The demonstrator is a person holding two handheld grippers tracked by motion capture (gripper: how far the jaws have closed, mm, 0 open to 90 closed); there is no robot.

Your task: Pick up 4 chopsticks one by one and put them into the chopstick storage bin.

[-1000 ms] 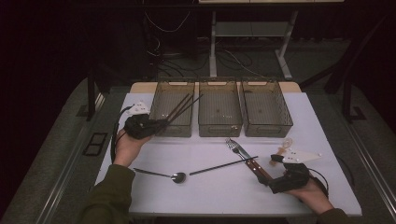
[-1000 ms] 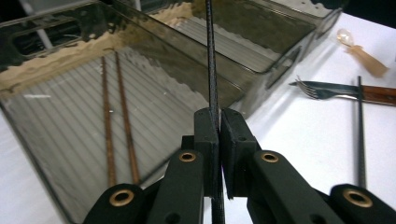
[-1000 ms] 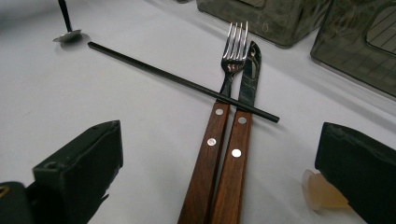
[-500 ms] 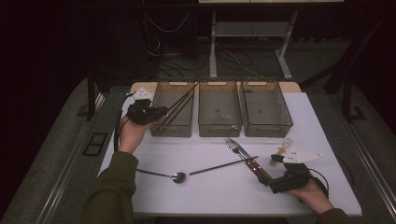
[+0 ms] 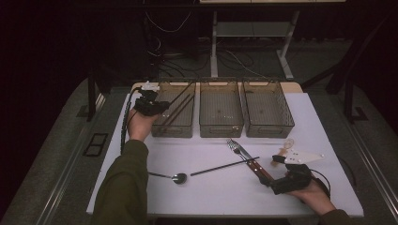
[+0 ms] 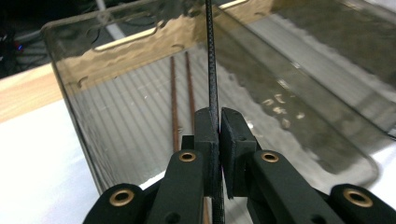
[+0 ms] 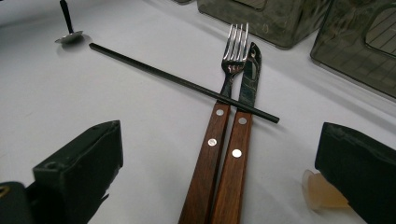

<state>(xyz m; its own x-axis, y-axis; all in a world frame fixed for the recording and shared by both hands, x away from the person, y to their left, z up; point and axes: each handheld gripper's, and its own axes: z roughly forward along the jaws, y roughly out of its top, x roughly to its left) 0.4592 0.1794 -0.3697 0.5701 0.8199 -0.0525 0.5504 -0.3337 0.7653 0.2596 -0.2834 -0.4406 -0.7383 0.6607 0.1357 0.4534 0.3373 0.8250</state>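
My left gripper [image 5: 162,107] hangs at the left rim of the left smoky bin [image 5: 174,130], shut on a thin black chopstick [image 6: 212,70] that slants out over the bin. Two brown chopsticks [image 6: 181,93] lie on that bin's floor. Near the front right of the table my right gripper [image 7: 219,135] stands open. A wooden-handled fork [image 7: 215,133] and knife [image 7: 240,140] lie side by side on the table between its jaws, untouched. A second black chopstick [image 5: 224,166] lies across them, and a spoon [image 5: 174,177] lies to its left.
Two more smoky bins, the middle one [image 5: 220,126] and the right one [image 5: 268,127], stand in a row at the back of the white table [image 5: 206,197]. A small pale translucent piece [image 7: 322,193] lies by my right jaw.
The left gripper has carried the black chopstick toward the far left, from over the left bin's front to beside its left rim. The right gripper has stayed put.
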